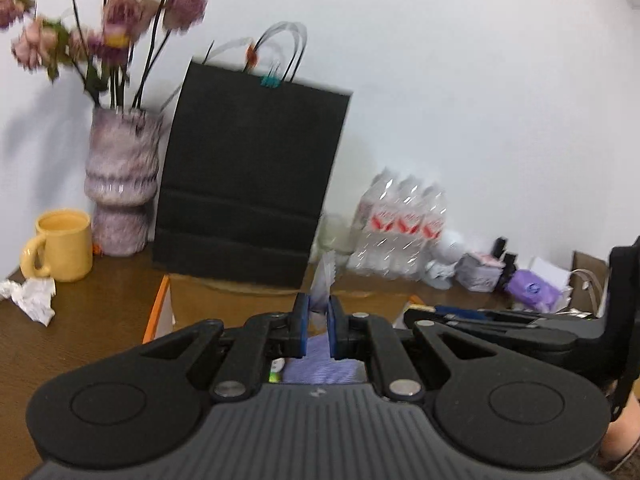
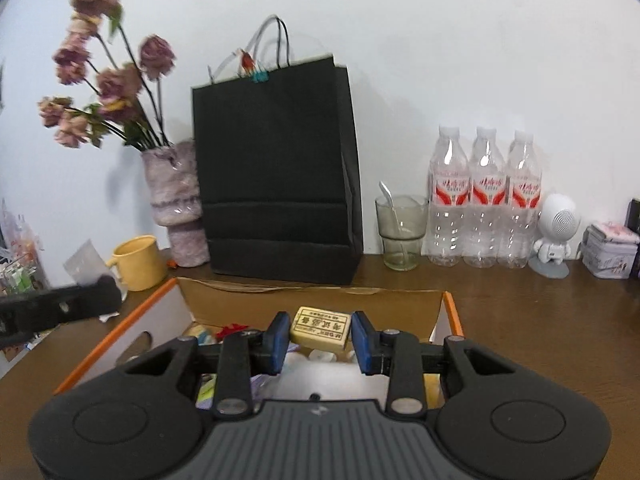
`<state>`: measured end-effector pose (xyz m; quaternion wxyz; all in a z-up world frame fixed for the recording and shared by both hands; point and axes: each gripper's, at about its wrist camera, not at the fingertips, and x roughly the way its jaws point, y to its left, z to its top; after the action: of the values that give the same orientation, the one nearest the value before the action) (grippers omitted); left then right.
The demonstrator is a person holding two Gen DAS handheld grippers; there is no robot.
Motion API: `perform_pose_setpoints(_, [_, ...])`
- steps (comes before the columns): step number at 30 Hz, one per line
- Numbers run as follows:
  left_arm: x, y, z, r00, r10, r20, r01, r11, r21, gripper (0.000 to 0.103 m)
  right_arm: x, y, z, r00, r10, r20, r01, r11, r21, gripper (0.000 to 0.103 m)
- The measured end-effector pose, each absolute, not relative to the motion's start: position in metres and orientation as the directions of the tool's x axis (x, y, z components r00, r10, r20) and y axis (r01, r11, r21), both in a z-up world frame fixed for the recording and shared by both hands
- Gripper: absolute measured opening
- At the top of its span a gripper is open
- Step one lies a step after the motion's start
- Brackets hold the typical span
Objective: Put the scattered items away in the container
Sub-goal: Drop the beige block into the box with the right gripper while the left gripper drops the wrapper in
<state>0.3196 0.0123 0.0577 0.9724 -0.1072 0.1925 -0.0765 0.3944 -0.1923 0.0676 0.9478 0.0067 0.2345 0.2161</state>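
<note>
So both grippers are hovering over the cardboard box (image 2: 450,312), an open tray with orange-edged walls and a brown flap at the back.

Right gripper (image 2: 320,334) is clamping a cream eraser (image 2: 321,327): a small rectangular block, matte, with dark printed text on its top face. The blue pads are pressing on both its ends, and it's sitting above the box interior, where other small bits are lying, too blurred to name.

Left gripper (image 1: 318,314) is closed tight on a thin pale wrapper (image 1: 323,280) with a crinkled, serrated edge sticking up past the tips. A lilac ribbed surface is showing below it.

Brown wood-grain table (image 2: 540,320) against a plain white wall. Along the back: a matte black paper bag (image 2: 276,184) with cord handles, a mottled pink ribbed vase (image 2: 178,200) of dried flowers, a glossy yellow mug (image 2: 138,264), a greenish glass (image 2: 401,232) with a spoon in it, three clear plastic bottles (image 2: 486,200) with red labels, a white robot figurine (image 2: 558,228), a small tin (image 2: 610,252). Crumpled white paper (image 1: 34,298) is lying beside the mug.
</note>
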Motion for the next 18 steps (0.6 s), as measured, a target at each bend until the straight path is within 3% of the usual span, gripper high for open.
perform_pose_setpoints(10, [0.372,0.018,0.018,0.863,-0.139,-0.486,0.045,0.979,-0.200,0.010,0.436,-0.175,0.042,0.759,0.374,-0.532,-0.390,0.917,0.089,0.033])
perform_pose_setpoints(13, [0.375,0.022,0.014,0.857,-0.138,-0.497,0.029,0.975,-0.221,0.016,0.437,-0.174,0.038,0.753,0.368,-0.545,-0.387,0.918,0.084,0.033])
perform_pose_setpoints(14, [0.375,0.023,0.013,0.856,-0.134,-0.499,0.023,0.975,-0.222,0.023,0.437,-0.174,0.037,0.755,0.362,-0.547,-0.384,0.920,0.079,0.034])
perform_pose_setpoints(15, [0.375,0.023,0.012,0.856,-0.127,-0.501,0.015,0.975,-0.221,0.028,0.437,-0.174,0.037,0.756,0.360,-0.547,-0.383,0.921,0.076,0.040])
perform_pose_setpoints(18, [0.373,0.024,0.013,0.860,-0.111,-0.498,0.002,0.977,-0.214,0.060,0.433,-0.177,0.040,0.763,0.357,-0.539,-0.380,0.922,0.073,0.073])
